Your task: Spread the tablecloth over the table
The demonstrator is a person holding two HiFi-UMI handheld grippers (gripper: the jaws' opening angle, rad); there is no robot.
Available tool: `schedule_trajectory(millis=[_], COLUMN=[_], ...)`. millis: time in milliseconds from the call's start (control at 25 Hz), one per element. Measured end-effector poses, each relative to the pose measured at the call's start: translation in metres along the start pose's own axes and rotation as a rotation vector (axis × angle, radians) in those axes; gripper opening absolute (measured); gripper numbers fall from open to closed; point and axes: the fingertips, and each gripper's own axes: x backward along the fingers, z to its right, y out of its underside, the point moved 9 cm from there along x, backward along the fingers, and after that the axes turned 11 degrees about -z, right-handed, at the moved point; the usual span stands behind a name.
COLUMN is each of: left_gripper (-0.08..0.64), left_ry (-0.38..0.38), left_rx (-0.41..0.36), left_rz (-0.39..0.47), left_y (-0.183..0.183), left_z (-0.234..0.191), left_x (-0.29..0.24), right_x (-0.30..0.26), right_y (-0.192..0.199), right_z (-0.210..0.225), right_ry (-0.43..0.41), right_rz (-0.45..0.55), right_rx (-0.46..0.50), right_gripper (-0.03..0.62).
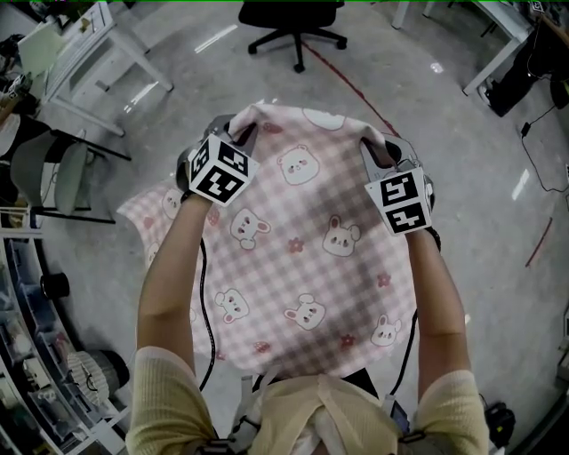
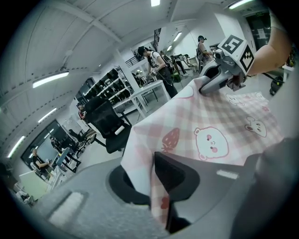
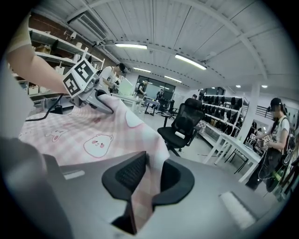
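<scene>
The tablecloth (image 1: 302, 258) is pink-checked with white bears and small flowers. It stretches from the person's body out to both grippers. My left gripper (image 1: 233, 135) is shut on the far left edge of the cloth, and my right gripper (image 1: 378, 151) is shut on the far right edge. In the left gripper view a fold of the tablecloth (image 2: 210, 126) is pinched in my left gripper (image 2: 153, 161). In the right gripper view the tablecloth (image 3: 84, 135) runs down between the pads of my right gripper (image 3: 150, 169). The cloth hides any table under it.
A black office chair (image 1: 289, 22) stands on the grey floor ahead. White tables (image 1: 89, 62) and a grey chair (image 1: 53, 169) are at the left, another white table (image 1: 502, 40) at the far right. Shelving (image 1: 36, 355) runs along the left. People (image 2: 156, 58) stand further off.
</scene>
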Motion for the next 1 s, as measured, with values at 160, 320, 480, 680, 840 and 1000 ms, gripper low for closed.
schedule_trajectory(millis=[160,320,480,680,840,1000], left_gripper=[0.051,0.071,0.084,0.115,0.225,0.339], left_ry=[0.027,0.033,0.029,-0.009,-0.064,-0.105], left_rx=[-0.01,0.001,0.024,0.025,0.042,0.098], left_rz=[-0.041,-0.074,-0.094,-0.087,-0.073,-0.046], left_y=[0.002,0.004,0.007,0.009,0.012,0.014], left_z=[0.001,0.002,0.003,0.005,0.0,-0.007], left_x=[-0.017,-0.029,-0.039,-0.043,-0.042,-0.036], right_x=[-0.012,-0.021,-0.028,-0.034,-0.037,-0.033], right_y=[0.009,0.017,0.021,0.028,0.03,0.029], right_z=[-0.003,-0.009,-0.009,-0.007,-0.005,0.001], right_ry=[0.002,0.024,0.024,0.041,0.082,0.138], right_rz=[-0.027,-0.046,-0.053,-0.061,-0.076,-0.065], right_rx=[-0.013,-0.026,-0.028,-0.049,-0.062,-0.068], right_gripper=[0.063,0.063,0.068,0.1,0.145,0.293])
